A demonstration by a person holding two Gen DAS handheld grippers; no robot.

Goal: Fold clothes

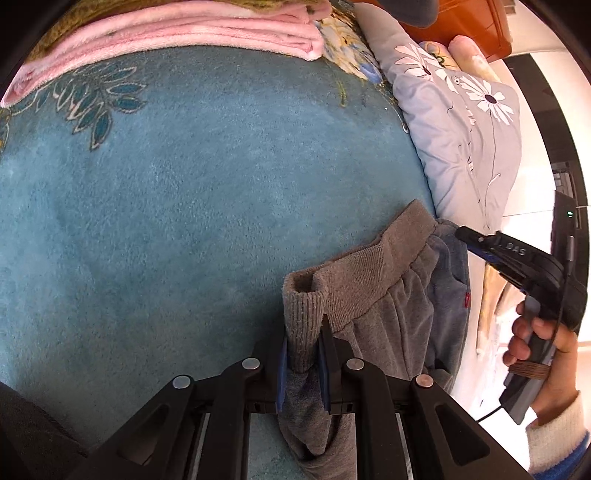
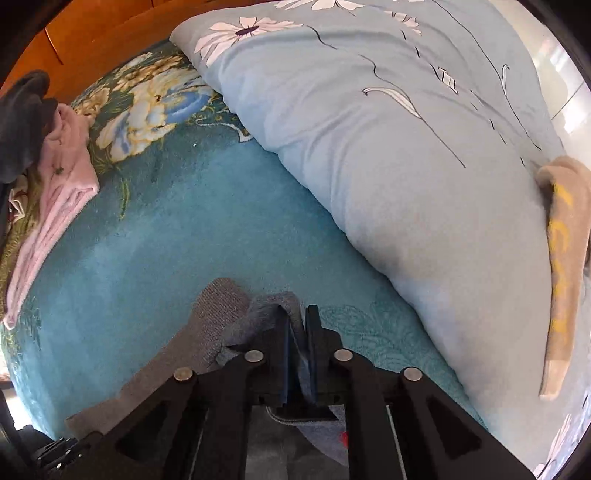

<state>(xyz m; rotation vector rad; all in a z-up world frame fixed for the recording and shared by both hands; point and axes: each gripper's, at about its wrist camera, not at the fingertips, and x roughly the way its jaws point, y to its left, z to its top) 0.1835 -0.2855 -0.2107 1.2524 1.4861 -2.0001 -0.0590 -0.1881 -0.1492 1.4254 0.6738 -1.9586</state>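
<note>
1. Black linkage arms fill the bottom of the left wrist view, where the left gripper [image 1: 303,354] has its blue pads closed on the ribbed waistband of the grey trousers [image 1: 373,295].
2. From that grip the trousers run up toward 1 o'clock over the teal bedspread [image 1: 184,192], their gathered cloth bunched just right of the gripper.
3. At 3 o'clock in the same view, the right gripper [image 1: 465,234] pinches the garment's far edge, held by the person's right hand [image 1: 535,339].
4. Seen from the right wrist, the right gripper [image 2: 298,325] is nearly closed on a fold of the grey fabric, which trails to 8 o'clock.
5. Folded pink cloth [image 1: 207,29] lies at 11 o'clock, well apart; a flowered grey quilt [image 1: 461,122] sits at 2 o'clock.
</note>
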